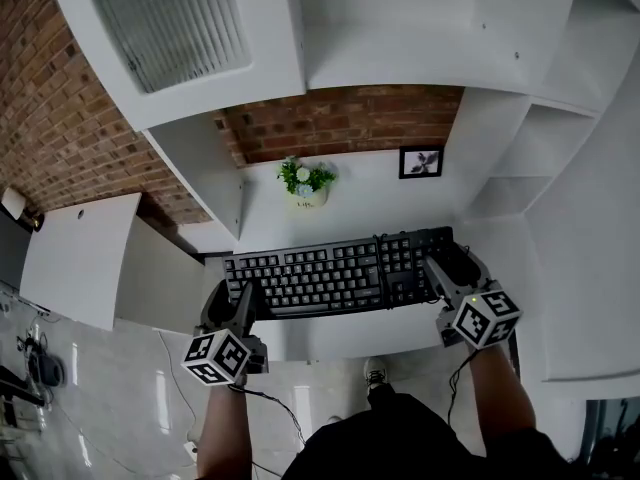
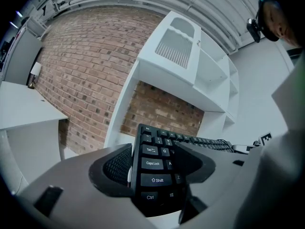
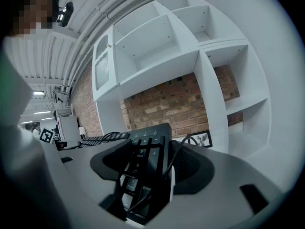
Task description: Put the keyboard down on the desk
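A black keyboard (image 1: 340,273) lies level over the white desk (image 1: 350,333), and I cannot tell whether it touches the desktop. My left gripper (image 1: 240,303) is shut on its left end, where the Shift and Ctrl keys of the keyboard (image 2: 155,171) sit between the jaws. My right gripper (image 1: 450,273) is shut on the number-pad end of the keyboard (image 3: 143,168). The black cable (image 3: 164,175) runs across those keys and is caught in the right jaws too.
A small potted plant (image 1: 306,183) and a framed picture (image 1: 421,162) stand at the back of the desk against the brick wall. White shelving (image 1: 520,148) closes both sides and the top. Another white desk (image 1: 75,253) is at the left.
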